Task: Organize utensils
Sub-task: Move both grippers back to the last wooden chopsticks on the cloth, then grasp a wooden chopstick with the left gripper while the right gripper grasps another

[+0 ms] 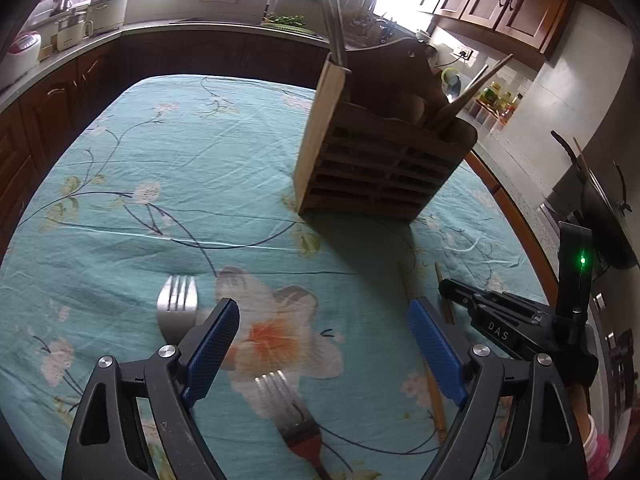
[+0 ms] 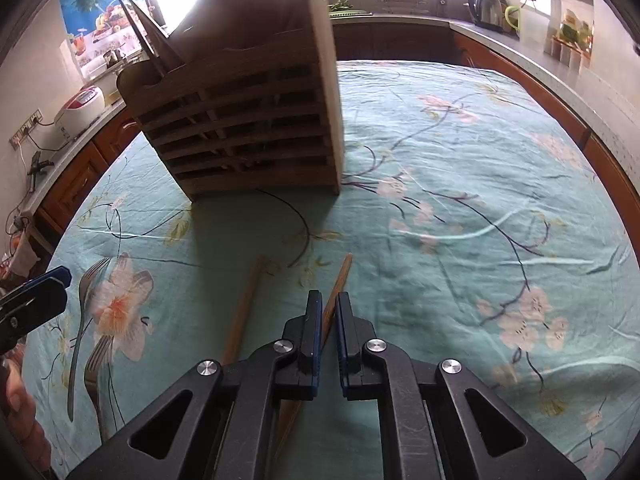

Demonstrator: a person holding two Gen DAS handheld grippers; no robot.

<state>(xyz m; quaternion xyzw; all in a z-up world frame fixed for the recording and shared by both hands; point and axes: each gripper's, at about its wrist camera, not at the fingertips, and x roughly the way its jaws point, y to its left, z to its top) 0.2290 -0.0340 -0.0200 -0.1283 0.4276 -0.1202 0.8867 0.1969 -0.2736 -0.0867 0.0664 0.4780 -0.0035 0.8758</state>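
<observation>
Right gripper (image 2: pixel 329 312): jaws clamped on chopstick (image 2: pixel 340 280) lying on table (image 2: pixel 460 160); thin, stiff, light, smooth wood, likely to pivot, so grip mid-length. Left gripper (image 1: pixel 324 344): jaws apart above red-handled fork (image 1: pixel 288 412); rigid metal, take at neck. Slatted holder (image 2: pixel 248 120) beyond.

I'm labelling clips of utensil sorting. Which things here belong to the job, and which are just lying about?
Job: wooden holder, two chopsticks on the cloth, one in the shut right tool, two forks, open left tool.
Lying about: kettle, rice cooker.
</observation>
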